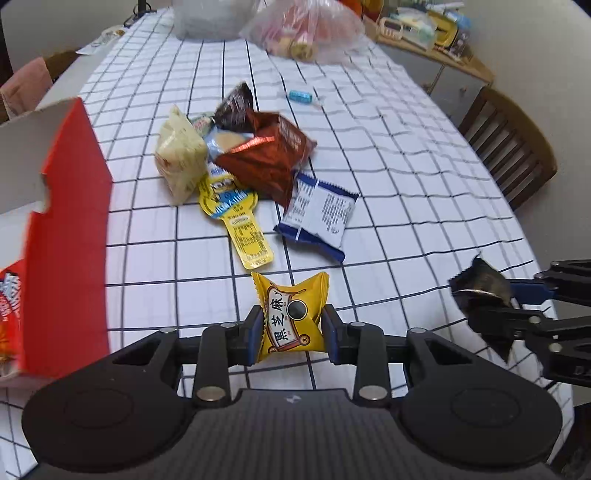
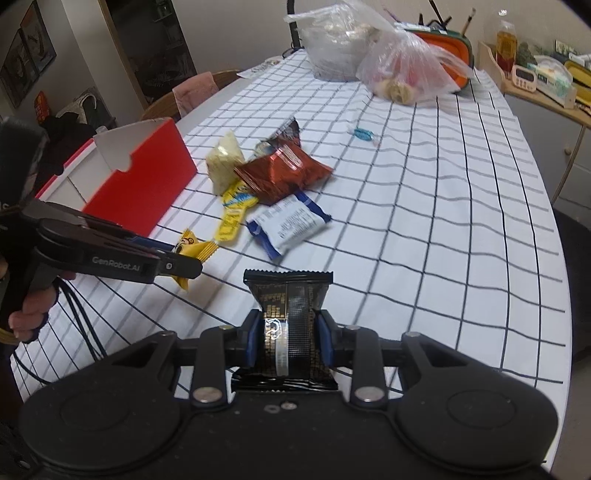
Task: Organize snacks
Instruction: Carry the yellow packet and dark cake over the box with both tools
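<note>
- The left claw (image 1: 291, 334) pinches a small yellow snack packet (image 1: 291, 315) between its two blue pads; the jaws are closed only as far as the packet's width allows, one pad on each side of it.
- In the right wrist view the same yellow snack packet (image 2: 194, 251) sticks out of the left claw (image 2: 184, 267), lifted a little above the surface (image 2: 443, 240).
- The right claw (image 2: 286, 338) grips a black snack packet (image 2: 288, 325) in the same way, pads pressed on its two sides, with the crimped top edge pointing forward.
- In the left wrist view this black snack packet (image 1: 480, 291) is seen at the right, held in the right claw (image 1: 495, 306) above the surface edge.
- A red box (image 1: 66, 236) with white inside stands open at the left, near the left claw.
- The pile of snacks lies further ahead on the checked cloth: a blue and white packet (image 1: 317, 218), a long yellow packet (image 1: 240, 218), a shiny red-brown bag (image 1: 269, 155), a cream packet (image 1: 177, 155) and a dark wrapper (image 1: 236, 107); most of them touch or overlap.
- A small blue candy (image 1: 300, 96) lies alone behind the pile.
- At the far end of the surface are a clear plastic bag (image 1: 306, 29) with food and a white bag (image 1: 210, 18) beside it.
- A wooden chair (image 1: 509, 144) stands at the right side.
</note>
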Motion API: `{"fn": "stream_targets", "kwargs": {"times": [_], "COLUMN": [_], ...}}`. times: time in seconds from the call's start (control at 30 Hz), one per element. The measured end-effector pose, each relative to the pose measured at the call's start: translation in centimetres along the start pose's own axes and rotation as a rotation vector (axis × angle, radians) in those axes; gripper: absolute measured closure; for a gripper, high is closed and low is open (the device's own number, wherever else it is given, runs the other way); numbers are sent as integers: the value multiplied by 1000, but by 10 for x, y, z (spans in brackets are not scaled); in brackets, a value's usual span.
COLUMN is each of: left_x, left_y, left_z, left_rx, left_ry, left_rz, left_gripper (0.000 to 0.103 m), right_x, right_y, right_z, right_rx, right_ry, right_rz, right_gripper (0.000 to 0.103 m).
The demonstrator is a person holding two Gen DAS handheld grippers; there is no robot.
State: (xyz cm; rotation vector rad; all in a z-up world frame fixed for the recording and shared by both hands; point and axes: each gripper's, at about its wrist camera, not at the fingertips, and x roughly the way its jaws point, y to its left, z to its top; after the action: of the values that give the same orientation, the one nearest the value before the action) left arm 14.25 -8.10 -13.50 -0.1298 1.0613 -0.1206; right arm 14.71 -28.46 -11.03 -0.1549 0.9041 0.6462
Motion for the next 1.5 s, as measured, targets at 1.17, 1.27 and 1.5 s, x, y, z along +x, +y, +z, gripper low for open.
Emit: {"fn": "stream_targets", "kwargs": {"times": [1.17,1.27,1.5], "left_x": [-177,-180,-167], "left_y": [211,233,281], "left_z": [1,3,5], "left_rx": [-129,-147,-193], "left_ry": [-203,-198,-145], "left_rz": [167,190,239], "left_gripper": [70,70,70], "right_x": [68,85,130], "right_y": [247,259,281], "right_z": [128,133,138], "right_rx": [-177,-182,-183], "right_ry": [-82,-64,3], "right_rz": [43,42,43], "right_gripper": [73,73,73]}}
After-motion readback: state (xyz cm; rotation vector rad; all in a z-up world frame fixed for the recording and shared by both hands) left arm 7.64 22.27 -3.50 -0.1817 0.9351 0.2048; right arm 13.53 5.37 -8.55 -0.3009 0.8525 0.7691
